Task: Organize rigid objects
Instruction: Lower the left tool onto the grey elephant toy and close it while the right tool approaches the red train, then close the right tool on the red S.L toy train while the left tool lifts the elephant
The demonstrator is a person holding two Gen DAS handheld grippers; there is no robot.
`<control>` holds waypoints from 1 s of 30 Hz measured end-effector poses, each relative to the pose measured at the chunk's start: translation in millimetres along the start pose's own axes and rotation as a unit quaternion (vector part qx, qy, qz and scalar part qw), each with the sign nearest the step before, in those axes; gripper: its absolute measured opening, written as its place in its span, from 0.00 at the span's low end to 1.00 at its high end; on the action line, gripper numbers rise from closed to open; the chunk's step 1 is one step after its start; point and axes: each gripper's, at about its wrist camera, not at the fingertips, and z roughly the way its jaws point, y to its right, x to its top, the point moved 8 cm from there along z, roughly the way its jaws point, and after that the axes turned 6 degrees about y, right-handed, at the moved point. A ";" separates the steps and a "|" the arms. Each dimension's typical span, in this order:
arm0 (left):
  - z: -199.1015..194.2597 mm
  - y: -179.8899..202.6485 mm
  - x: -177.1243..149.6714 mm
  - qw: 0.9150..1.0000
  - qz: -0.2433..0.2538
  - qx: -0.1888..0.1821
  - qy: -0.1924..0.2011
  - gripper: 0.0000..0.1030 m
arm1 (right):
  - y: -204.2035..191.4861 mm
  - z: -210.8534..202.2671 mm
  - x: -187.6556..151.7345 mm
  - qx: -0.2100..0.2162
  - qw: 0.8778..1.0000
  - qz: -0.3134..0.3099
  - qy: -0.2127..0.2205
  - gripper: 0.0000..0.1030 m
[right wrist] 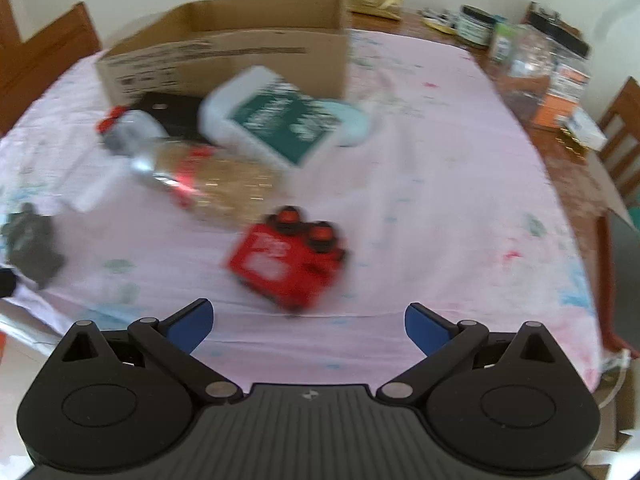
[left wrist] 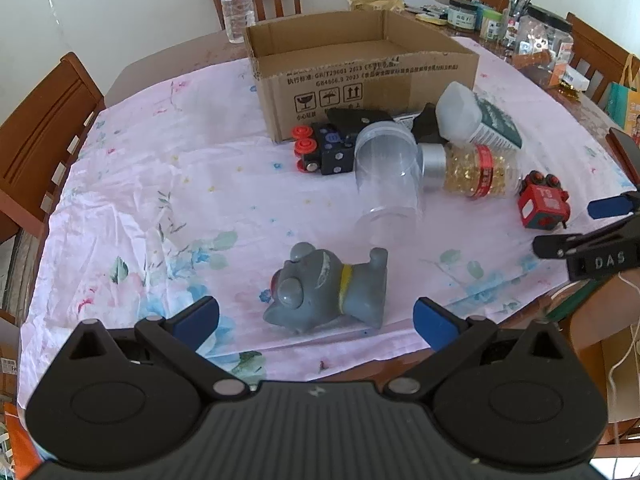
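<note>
Both tools are empty and nothing has been lifted yet, so the step in hand looks like the approach to a first pick. The left hand-held gripper (left wrist: 316,316) has its jaws spread wide, with the grey toy figure (left wrist: 324,290) lying on its side just beyond them at the near edge of the worktop (left wrist: 160,168). The right hand-held gripper (right wrist: 308,328) is likewise spread, facing the red toy block (right wrist: 288,264). The cardboard box (left wrist: 360,76) stands open at the far side, with a clear jar (left wrist: 388,184), a capsule bottle (left wrist: 476,172) and a white bottle (left wrist: 476,120) lying between. The next move probably calls for advancing until the jaws straddle a toy, then closing.
</note>
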 end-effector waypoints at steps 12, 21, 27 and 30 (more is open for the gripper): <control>28.3 -8.5 -3.6 0.999 0.002 -0.040 0.004 0.97 | -22.9 10.2 2.2 -0.005 1.000 -0.006 0.021 1.00; 40.6 -2.1 1.4 0.994 0.029 -0.106 -0.002 0.75 | -22.5 9.1 0.1 -0.018 0.999 0.006 0.037 1.00; 38.2 1.6 2.0 0.992 0.038 -0.120 -0.004 0.71 | -25.7 7.3 -2.4 -0.040 0.997 0.034 0.047 1.00; 38.3 0.8 2.7 0.992 0.041 -0.122 -0.005 0.71 | -28.1 8.5 -0.7 -0.048 0.997 0.043 0.047 1.00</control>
